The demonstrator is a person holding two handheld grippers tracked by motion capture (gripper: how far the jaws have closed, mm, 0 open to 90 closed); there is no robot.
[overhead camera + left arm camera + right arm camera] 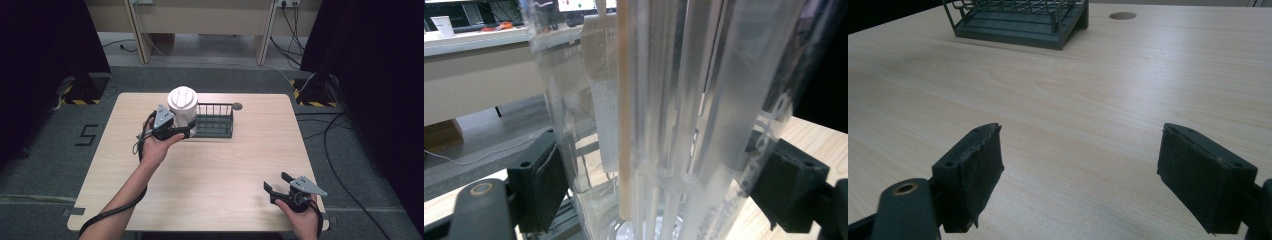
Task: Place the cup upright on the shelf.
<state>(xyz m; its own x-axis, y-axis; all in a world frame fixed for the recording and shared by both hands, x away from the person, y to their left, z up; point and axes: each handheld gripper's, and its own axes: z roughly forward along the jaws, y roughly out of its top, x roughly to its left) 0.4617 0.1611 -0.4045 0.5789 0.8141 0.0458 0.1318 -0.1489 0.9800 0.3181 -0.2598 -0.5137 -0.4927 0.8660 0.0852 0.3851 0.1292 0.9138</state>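
Observation:
A clear plastic jar with a white lid [182,106] stands upright at the left end of a dark wire rack [215,120], lifted or resting there; I cannot tell which. My left gripper [176,131] is shut on the jar's lower body. Up close, the clear ribbed jar [674,110] sits between both black pads [541,182], with a pale stick visible inside it. My right gripper [276,183] is open near the table's front right edge, its pads [975,172] wide apart over bare wood with nothing between them.
The wooden table [210,165] has a round cable hole [237,106] behind the rack, also seen as a hole [1122,15] beyond the rack [1020,20]. Cables and stand bases lie on the floor around the table; a desk frame stands behind.

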